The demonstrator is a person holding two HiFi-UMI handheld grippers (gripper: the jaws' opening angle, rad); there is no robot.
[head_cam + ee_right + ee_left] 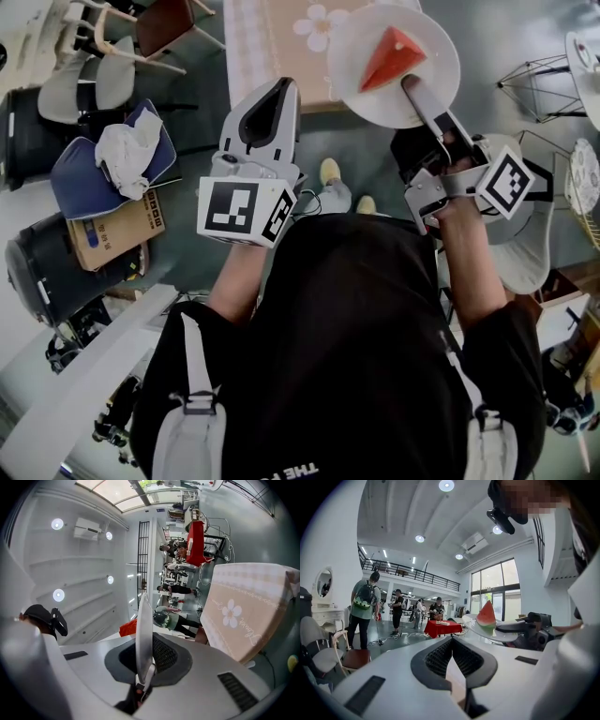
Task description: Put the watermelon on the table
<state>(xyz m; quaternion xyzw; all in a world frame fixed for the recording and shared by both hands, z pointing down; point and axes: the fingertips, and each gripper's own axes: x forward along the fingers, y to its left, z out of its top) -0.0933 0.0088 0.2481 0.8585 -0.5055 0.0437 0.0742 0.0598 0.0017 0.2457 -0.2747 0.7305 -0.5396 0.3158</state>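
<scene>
A red watermelon wedge lies on a white plate. My right gripper is shut on the plate's near rim and holds it level above the corner of a table covered in beige cloth with a flower print. In the right gripper view the plate shows edge-on between the jaws, with the table ahead. My left gripper hovers beside it, shut and holding nothing. From the left gripper view the watermelon and plate appear to the right.
Left of me stand chairs, a blue cushion with a white cloth, a cardboard box and a black bin. Wire-frame chairs stand at the right. Several people and a red-covered table are farther off.
</scene>
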